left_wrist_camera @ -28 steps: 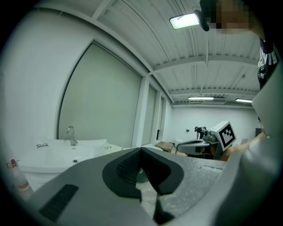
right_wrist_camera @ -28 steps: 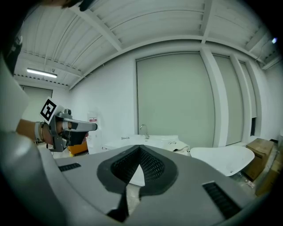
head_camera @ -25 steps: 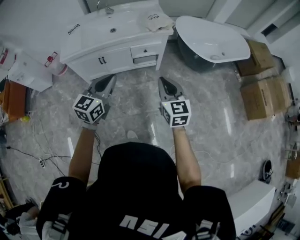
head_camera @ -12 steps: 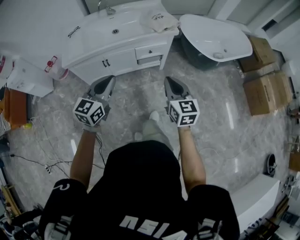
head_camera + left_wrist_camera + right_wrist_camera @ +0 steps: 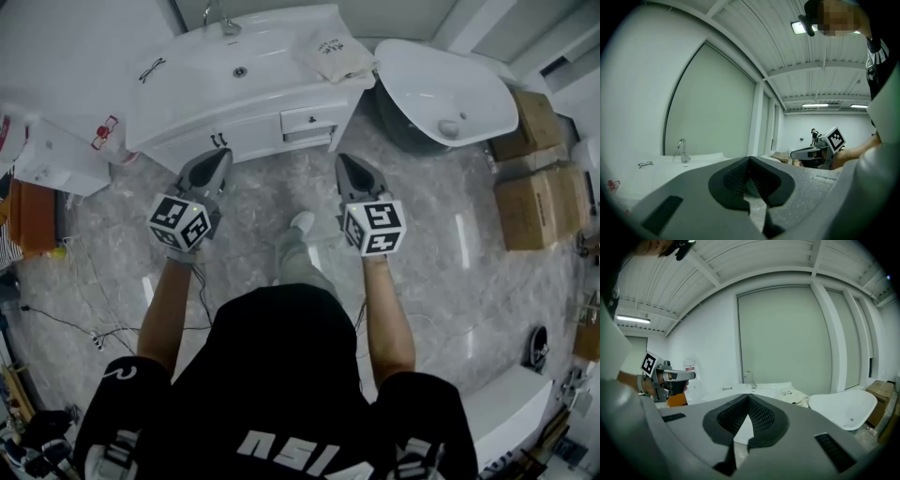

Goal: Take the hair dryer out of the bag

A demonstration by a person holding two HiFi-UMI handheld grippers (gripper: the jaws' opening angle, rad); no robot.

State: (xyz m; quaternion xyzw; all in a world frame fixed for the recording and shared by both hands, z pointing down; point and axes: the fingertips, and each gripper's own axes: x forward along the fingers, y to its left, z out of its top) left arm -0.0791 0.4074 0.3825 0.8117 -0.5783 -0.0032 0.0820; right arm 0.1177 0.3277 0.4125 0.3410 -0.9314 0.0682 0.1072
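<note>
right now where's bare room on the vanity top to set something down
The left end of the vanity top, in front of the glasses and left of the basin, is bare. The right end is crowded: the bag covers it, next to the bathtub.

Right gripper: jaws together, nothing between them, aimed at the white vanity. Faucet at the back edge, glasses toward the left end, cloth bag at the right end. Bathtub just right of the vanity. Left gripper off to the left.
</note>
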